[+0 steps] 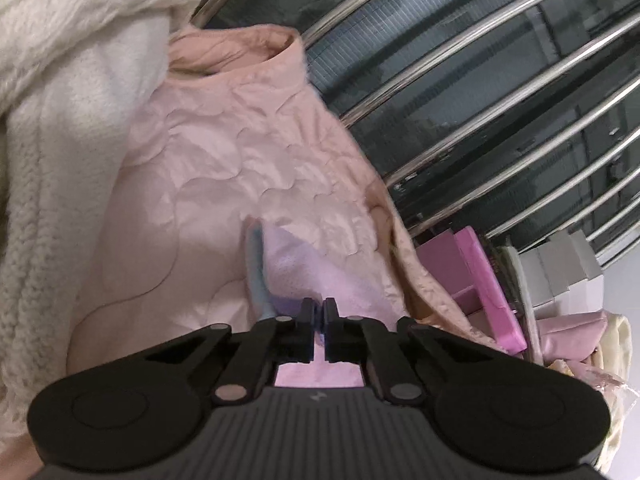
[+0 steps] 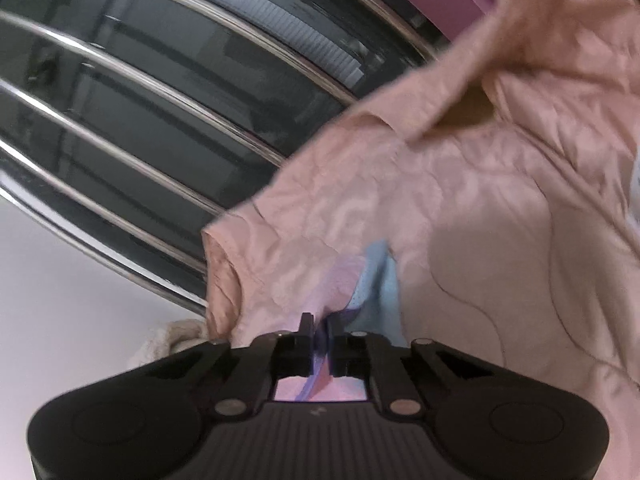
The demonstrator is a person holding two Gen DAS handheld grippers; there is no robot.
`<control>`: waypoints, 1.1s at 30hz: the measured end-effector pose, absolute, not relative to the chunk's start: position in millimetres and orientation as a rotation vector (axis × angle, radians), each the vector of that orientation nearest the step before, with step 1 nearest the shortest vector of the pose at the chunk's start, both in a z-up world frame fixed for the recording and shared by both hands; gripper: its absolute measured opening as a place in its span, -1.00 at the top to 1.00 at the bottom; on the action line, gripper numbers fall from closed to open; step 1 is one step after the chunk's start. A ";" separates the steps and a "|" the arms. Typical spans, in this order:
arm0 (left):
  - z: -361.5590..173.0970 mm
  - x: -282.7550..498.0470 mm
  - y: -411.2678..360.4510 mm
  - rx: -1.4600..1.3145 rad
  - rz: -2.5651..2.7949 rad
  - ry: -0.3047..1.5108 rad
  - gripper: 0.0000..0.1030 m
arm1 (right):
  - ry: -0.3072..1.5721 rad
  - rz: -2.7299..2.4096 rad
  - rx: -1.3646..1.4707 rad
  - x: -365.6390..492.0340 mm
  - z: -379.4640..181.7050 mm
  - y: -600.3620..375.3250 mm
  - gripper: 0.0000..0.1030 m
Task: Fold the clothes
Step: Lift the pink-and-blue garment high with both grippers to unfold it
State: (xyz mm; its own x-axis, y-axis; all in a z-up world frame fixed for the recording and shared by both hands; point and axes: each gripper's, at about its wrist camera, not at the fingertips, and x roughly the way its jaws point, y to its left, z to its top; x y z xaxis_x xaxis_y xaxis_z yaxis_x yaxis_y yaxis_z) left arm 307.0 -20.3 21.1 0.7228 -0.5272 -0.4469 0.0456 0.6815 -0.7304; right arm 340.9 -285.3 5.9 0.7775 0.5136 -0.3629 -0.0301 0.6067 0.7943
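Left gripper point(image 1: 319, 310) — clenched on the pastel garment point(image 1: 296, 264). Right gripper point(image 2: 319, 326) likewise pinches its edge, atop the pink quilted jacket point(image 2: 500, 208).

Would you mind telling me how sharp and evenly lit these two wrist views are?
Left wrist view: fairly sharp on the pink quilted jacket; fisheye bends the metal bars, which catch bright glare. Right wrist view: softer, the jacket's upper edge motion-smeared, glare streaks on the bars, pale washed-out surface at lower left.
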 end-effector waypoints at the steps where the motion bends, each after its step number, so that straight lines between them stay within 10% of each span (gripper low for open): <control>1: 25.3 304.2 -20.1 -0.763 -0.363 0.675 0.95 | 0.601 0.346 0.861 338.9 12.4 -285.0 0.89; 26: 250.3 -18.3 17.6 -0.512 -0.723 -0.513 0.95 | -0.422 0.623 0.333 14.4 261.8 -268.3 0.92; 33: 254.3 22.8 2.4 -0.450 -0.591 -0.339 0.95 | -0.375 0.578 0.295 12.9 268.1 -269.7 0.92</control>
State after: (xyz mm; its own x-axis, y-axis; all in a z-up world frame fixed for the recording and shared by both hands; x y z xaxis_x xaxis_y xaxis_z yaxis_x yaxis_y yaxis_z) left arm 22.8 2.4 254.3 0.7804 -0.4558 0.4280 0.5998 0.7391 -0.3065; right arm 12.9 -269.7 268.1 0.7735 0.4728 0.4220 -0.5784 0.7988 0.1652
